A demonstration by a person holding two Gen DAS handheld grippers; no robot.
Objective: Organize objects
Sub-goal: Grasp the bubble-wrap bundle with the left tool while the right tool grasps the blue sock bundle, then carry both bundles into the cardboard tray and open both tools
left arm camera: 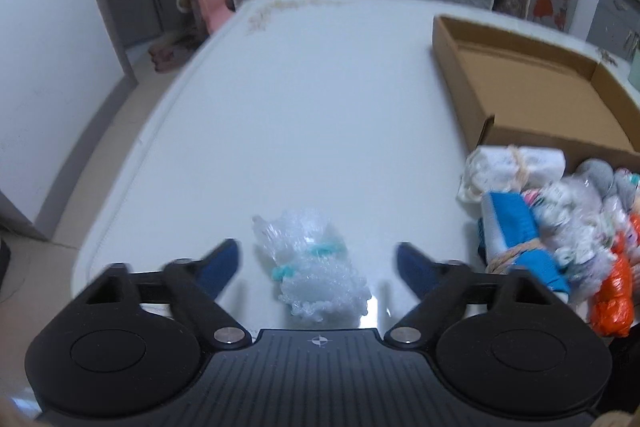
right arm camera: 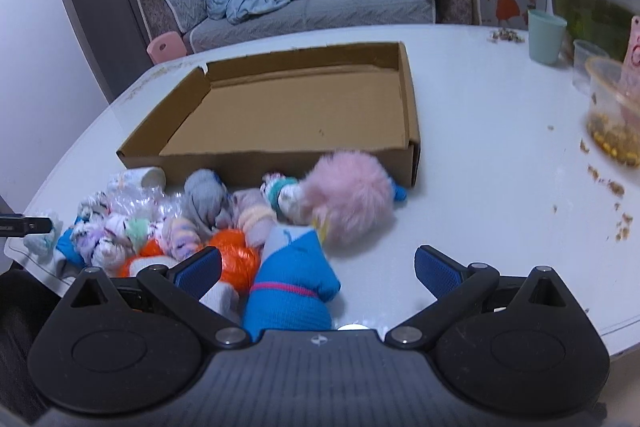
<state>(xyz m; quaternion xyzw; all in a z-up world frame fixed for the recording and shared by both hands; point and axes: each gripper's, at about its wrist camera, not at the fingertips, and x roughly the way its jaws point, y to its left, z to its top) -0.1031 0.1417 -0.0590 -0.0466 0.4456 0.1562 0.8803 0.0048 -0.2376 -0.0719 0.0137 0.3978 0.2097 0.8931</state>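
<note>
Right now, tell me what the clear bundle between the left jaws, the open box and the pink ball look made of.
Clear bundle: looks like bubble wrap, glossy and knobbly, tied with teal bands. Open box: corrugated cardboard, matte brown, with a torn corner edge. Pink ball: fluffy faux fur or plush, judging by its long soft fibres; blur leaves that open.

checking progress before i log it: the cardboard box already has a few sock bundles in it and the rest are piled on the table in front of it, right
Not quite. The cardboard box is empty: the right wrist view shows only its bare brown floor. The rest holds: the sock bundles are piled on the table in front of it.
</note>
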